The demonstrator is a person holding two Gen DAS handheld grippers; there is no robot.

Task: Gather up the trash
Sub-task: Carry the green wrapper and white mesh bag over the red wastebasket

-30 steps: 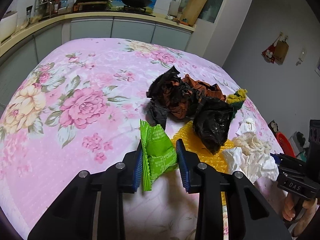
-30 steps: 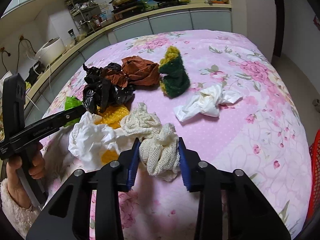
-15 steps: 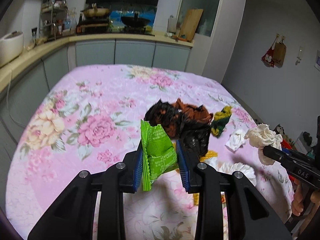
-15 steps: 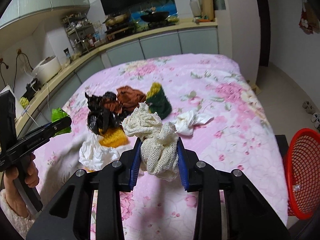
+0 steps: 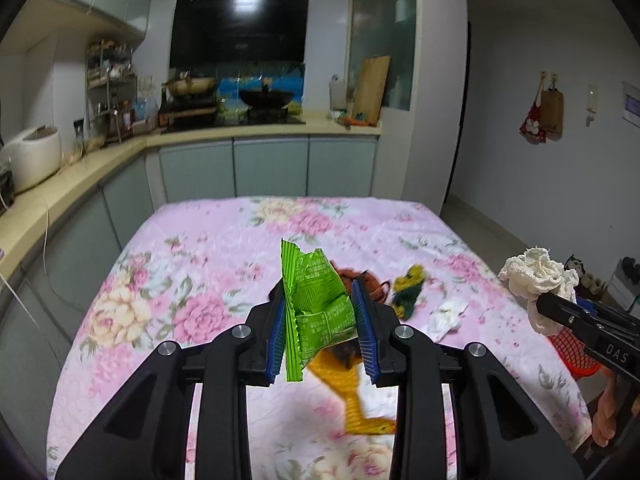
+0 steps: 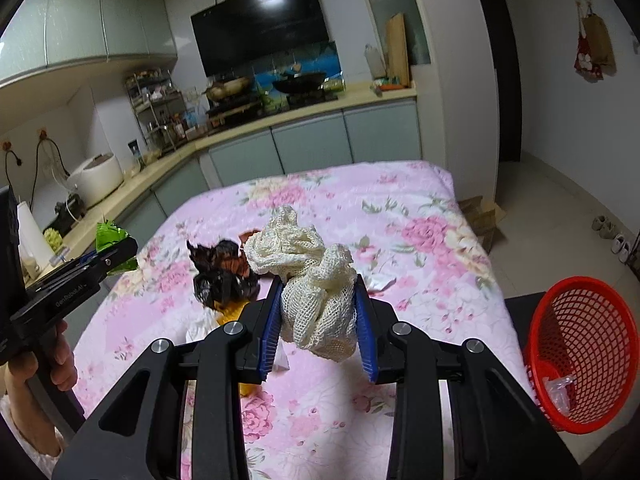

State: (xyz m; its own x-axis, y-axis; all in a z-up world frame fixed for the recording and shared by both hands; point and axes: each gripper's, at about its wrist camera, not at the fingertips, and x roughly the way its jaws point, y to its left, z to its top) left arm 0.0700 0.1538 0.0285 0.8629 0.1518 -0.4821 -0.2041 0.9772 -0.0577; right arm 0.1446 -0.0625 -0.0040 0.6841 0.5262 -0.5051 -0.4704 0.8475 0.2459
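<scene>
Your left gripper (image 5: 320, 332) pinches the green wrapper (image 5: 314, 312) across its crumpled middle, clear above the table (image 5: 200, 280). Light, slick foil; probably slips if you ease off. Your right gripper (image 6: 316, 320) clamps the mesh wad (image 6: 312, 288), also aloft (soft, springy, grips well). Red basket (image 6: 580, 352) sits at 3 o'clock in the right view. Remaining trash lies at 12 o'clock, just beyond the tips.

A home kitchen. A range hood (image 5: 239, 24) hangs over a wok (image 5: 265, 98) on the stove, with a rice cooker (image 5: 30, 158) on the corner counter (image 5: 120, 150). Cabinets (image 6: 80, 20) line the wall.
</scene>
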